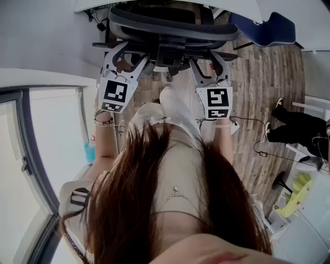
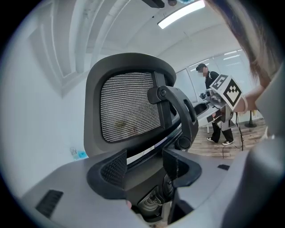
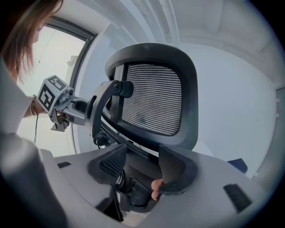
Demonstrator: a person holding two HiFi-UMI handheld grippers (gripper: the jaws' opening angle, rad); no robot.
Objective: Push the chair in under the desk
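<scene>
A black office chair (image 1: 170,26) with a mesh back stands at the top of the head view, its back towards me. A white desk edge (image 1: 247,6) runs just beyond it. My left gripper (image 1: 131,54) reaches up to the left side of the chair's back frame. Its jaws stand open around the frame's lower bar (image 2: 147,156), under the mesh headrest (image 2: 129,111). My right gripper (image 1: 204,56) is at the right side of the same frame, also open. The mesh headrest (image 3: 151,98) rises above its pads (image 3: 173,169).
A blue chair (image 1: 268,28) stands at the back right on the wooden floor (image 1: 258,87). A person in black (image 1: 296,126) stands to the right, with a cable (image 1: 258,139) trailing on the floor. A tall window (image 1: 51,139) and wall close the left side.
</scene>
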